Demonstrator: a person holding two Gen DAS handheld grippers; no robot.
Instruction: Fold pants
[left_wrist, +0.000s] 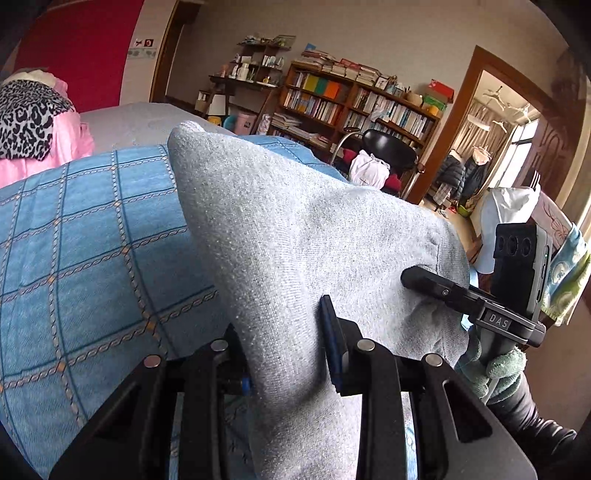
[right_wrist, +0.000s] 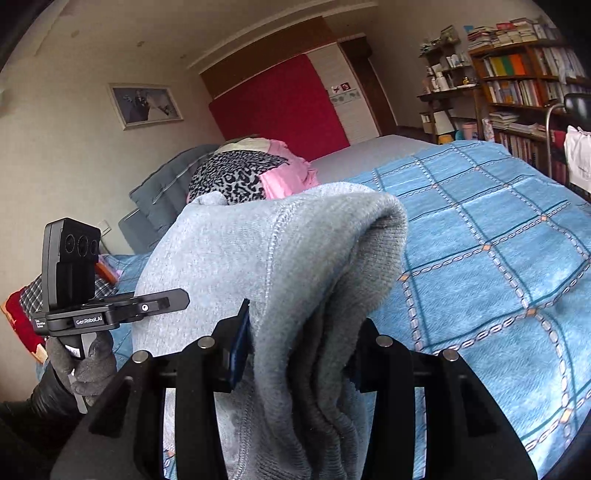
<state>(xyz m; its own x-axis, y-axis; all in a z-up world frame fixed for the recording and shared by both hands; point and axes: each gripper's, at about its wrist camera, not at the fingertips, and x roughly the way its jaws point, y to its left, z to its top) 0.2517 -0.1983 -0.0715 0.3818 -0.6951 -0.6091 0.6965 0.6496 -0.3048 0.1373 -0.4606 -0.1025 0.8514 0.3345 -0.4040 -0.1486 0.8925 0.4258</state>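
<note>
"Where were the pants when you looked?"

"The soft grey knit pants were up in the air over the bed with the blue checked blanket. My left hand-held gripper was clamped on one bunch of cloth. My right hand-held gripper was clamped on a thick, folded bunch."

"How did they handle?"

"I think they were floppy, light and not slippery. I would grab them at the edges, so they hang flat."
</note>
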